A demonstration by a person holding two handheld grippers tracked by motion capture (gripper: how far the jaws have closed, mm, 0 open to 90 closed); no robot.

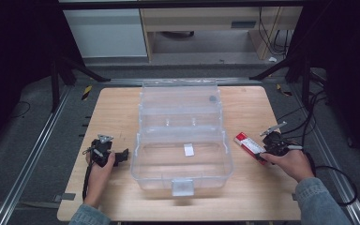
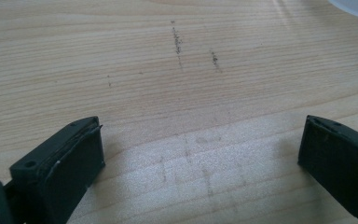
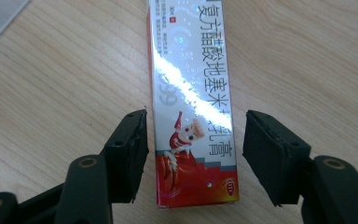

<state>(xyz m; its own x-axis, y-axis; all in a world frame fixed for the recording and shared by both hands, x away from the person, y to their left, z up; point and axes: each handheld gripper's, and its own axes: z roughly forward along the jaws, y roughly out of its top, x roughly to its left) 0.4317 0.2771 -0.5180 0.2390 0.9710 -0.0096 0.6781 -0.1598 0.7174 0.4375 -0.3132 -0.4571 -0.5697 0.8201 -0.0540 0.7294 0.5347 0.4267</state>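
A clear plastic box with its lid raised stands in the middle of the wooden table. A red and white carton lies flat to the right of the box. My right gripper is over its near end; in the right gripper view the carton lies between the two spread jaws of that gripper, with gaps on both sides, so it is open. My left gripper rests left of the box, open over bare wood, with nothing between the jaws of the gripper.
A small white label lies on the box floor, and a latch tab sticks out at its front. Black frame legs stand behind the table, with cabinets beyond. Cables trail off the right edge.
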